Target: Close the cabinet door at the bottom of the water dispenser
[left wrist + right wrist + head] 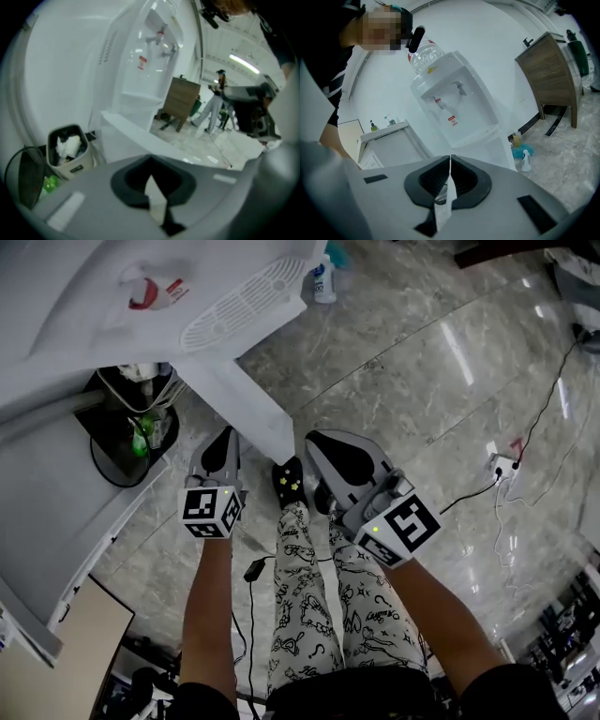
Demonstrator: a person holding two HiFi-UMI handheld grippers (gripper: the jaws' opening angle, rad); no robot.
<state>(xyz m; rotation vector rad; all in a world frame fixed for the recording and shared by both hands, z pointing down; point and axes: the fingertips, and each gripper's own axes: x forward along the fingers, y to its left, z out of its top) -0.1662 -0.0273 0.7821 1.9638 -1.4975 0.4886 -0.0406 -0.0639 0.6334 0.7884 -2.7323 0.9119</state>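
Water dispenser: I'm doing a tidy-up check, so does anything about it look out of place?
Yes. The cabinet door at the bottom of the water dispenser stands open, swung out over the floor.

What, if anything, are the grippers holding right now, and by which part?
Nothing is held. The left gripper and the right gripper each have jaws together with nothing between them; the cabinet door is not gripped.

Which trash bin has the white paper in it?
The pale bin, stuffed with crumpled white paper. The black mesh bin left of it shows something green instead.
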